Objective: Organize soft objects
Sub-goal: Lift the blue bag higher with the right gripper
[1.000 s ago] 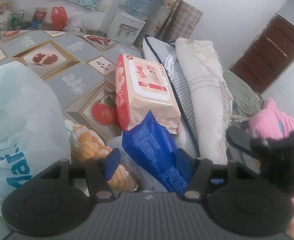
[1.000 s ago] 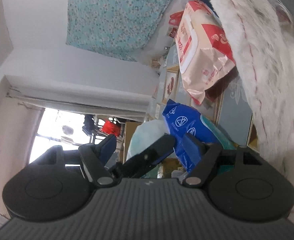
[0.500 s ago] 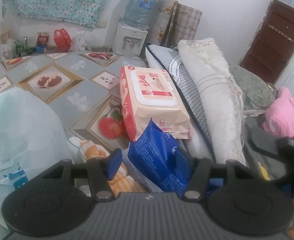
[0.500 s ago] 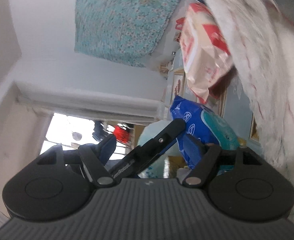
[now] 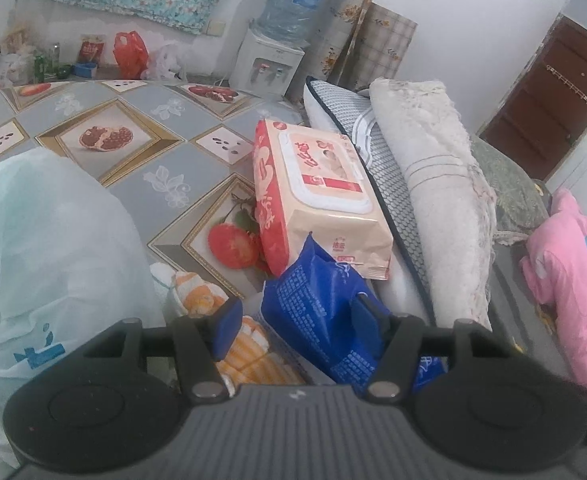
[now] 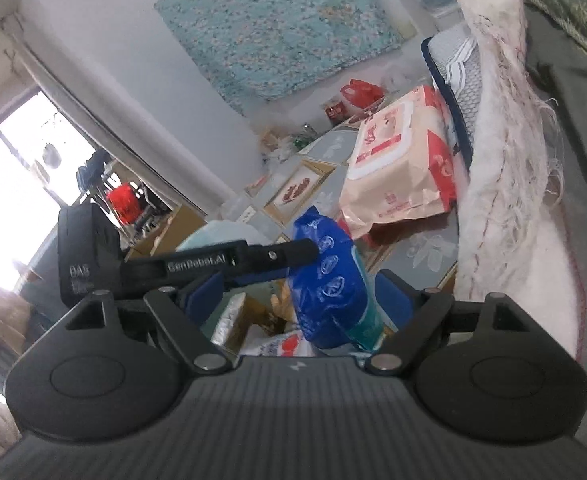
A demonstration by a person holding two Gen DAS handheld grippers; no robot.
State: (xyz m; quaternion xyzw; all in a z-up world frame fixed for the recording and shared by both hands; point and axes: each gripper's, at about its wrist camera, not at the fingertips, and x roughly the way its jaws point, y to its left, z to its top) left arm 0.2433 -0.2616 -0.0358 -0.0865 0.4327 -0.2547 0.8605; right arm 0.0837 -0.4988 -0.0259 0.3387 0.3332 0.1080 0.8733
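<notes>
A blue soft pack (image 5: 325, 312) stands upright between the open jaws of my left gripper (image 5: 297, 320), leaning against the right finger. In the right wrist view the same blue pack (image 6: 329, 280) sits between the open jaws of my right gripper (image 6: 301, 292), with the left gripper's finger touching its side. A beige and red wet-wipes pack (image 5: 313, 196) lies just beyond, against a grey mesh pillow (image 5: 373, 152) and a rolled white towel (image 5: 441, 176). An orange and white cloth (image 5: 221, 328) lies under the left finger.
A large pale plastic bag (image 5: 41, 248) fills the left. A pink soft toy (image 5: 573, 288) lies at the right on a green cushion (image 5: 505, 184). The tablecloth (image 5: 93, 140) has fruit prints. A water dispenser (image 5: 265, 64) stands behind.
The right gripper has rolled toward upright and swung back from the towel. The left view has risen and tilted up a little; the blue pack stays between the fingers.
</notes>
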